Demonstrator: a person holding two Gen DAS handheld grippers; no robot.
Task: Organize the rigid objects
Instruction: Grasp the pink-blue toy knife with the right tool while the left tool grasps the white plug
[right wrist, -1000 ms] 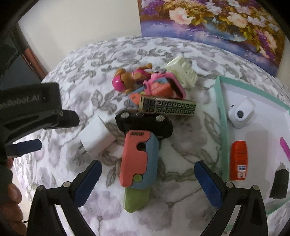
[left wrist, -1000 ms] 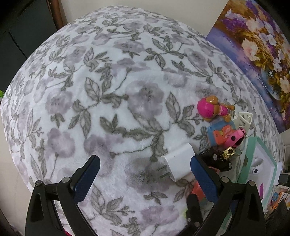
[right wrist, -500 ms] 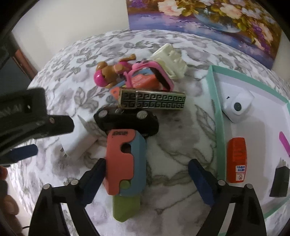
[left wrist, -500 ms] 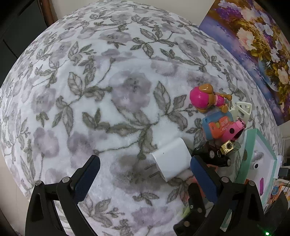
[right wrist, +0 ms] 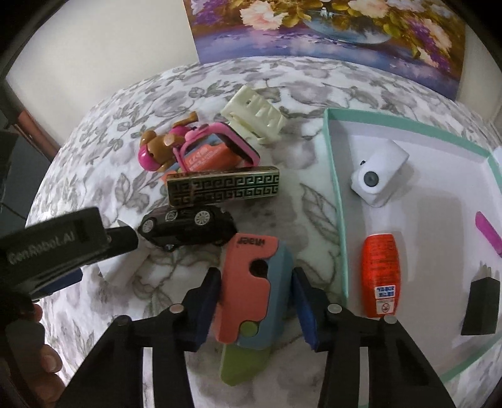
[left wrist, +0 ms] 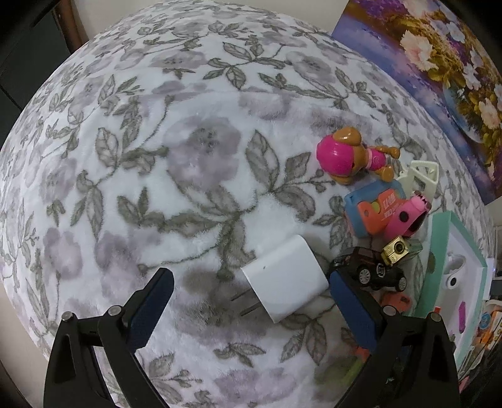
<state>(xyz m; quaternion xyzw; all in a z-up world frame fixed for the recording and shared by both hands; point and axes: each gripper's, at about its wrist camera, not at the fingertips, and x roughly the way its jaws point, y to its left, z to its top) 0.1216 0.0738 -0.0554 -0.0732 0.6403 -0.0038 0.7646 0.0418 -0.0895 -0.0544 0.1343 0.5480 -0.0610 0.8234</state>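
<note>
Coral-and-blue plastic toy knife (right wrist: 254, 288) lies lengthwise between the right gripper (right wrist: 255, 301) jaws, which have just been closing; green tip toward camera. Left gripper (left wrist: 251, 301) jaws wide around white charger (left wrist: 284, 279).

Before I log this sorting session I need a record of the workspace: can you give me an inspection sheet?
Surface: floral plush blanket, no bare table visible.
Job's things: white charger plug, black toy car, patterned gold bar, puppy figure, cream clip, coral-and-blue toy on the blanket.
Tray: teal-rimmed tray holds a white camera-like gadget, orange container, black block, pink stick.
Clutter: pink-and-blue toys piled by the puppy.
Grippers: left gripper open, around the plug; right gripper has just been closing, its pads at the coral-and-blue toy's sides.
Cables: nothing seen.
Surroundings: flower painting against a pale wall.
</note>
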